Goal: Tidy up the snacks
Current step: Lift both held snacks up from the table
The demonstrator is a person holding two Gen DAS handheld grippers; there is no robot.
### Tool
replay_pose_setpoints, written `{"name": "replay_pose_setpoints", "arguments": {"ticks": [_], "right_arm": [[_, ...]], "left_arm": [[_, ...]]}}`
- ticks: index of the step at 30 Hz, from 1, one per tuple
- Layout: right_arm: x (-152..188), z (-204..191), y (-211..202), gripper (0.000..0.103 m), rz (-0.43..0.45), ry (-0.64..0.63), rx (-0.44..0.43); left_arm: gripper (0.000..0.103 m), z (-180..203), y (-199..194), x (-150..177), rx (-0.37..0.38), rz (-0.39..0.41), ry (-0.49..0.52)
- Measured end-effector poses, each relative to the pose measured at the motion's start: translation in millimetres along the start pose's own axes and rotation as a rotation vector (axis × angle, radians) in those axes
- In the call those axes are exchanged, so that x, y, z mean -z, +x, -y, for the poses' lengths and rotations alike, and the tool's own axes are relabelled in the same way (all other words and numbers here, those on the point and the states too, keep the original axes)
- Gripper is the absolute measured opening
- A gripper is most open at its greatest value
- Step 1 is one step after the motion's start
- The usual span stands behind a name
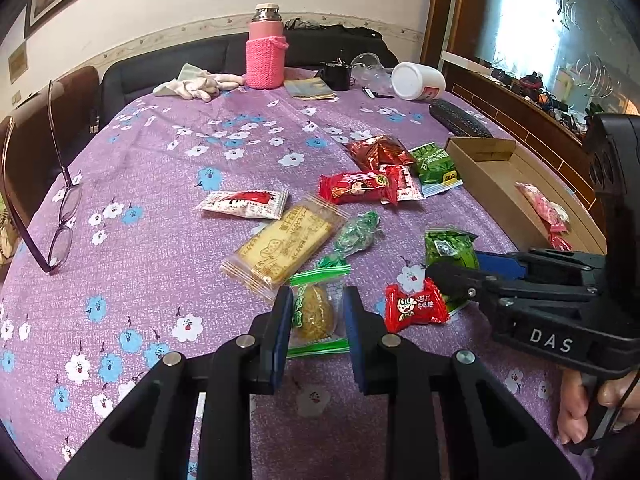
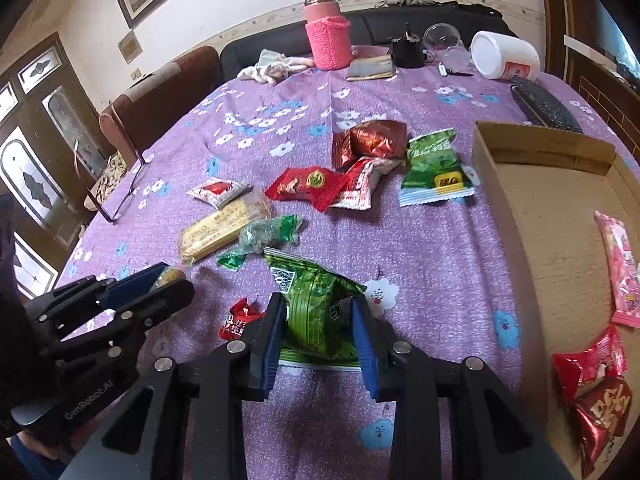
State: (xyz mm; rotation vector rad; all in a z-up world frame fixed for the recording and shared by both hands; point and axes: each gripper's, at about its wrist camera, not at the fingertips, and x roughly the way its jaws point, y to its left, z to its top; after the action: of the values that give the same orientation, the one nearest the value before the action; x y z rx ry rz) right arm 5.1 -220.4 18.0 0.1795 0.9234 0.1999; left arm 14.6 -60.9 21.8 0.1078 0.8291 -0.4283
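Both my pairs of fingers are closed on snacks: left gripper (image 1: 317, 322) pinches a clear-wrapped cake (image 1: 314, 314), right gripper (image 2: 319, 330) a green packet (image 2: 316, 312). Box (image 2: 496, 184) at two o'clock holds four; about nine packets remain on the table (image 2: 420, 240).

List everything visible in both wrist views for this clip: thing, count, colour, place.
cardboard box: one, brown, right side of table; holds pink and red packets
green snack packet: one, between right gripper's pads
clear-wrapped pastry: one, yellowish, green-edged wrapper, between left gripper's pads
small red candy: one, between the grippers
biscuit pack: one, tan, table middle
loose packets: several, red and green, beyond the biscuits
pink flask: one, far edge
white jar: one, lying on its side, far right
glasses: one pair, left edge
left gripper: black, blue pads
right gripper: black, blue pads
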Motion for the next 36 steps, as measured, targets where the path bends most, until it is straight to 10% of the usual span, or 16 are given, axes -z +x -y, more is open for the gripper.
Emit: {"name": "replay_pose_setpoints", "arguments": {"ticks": [36], "right_arm": [[-6,-4,-33,0.03,0.138,-0.002,-0.035]], "left_arm": [[0.025,9,-25,-4,-0.254,0.192,0.086]]}}
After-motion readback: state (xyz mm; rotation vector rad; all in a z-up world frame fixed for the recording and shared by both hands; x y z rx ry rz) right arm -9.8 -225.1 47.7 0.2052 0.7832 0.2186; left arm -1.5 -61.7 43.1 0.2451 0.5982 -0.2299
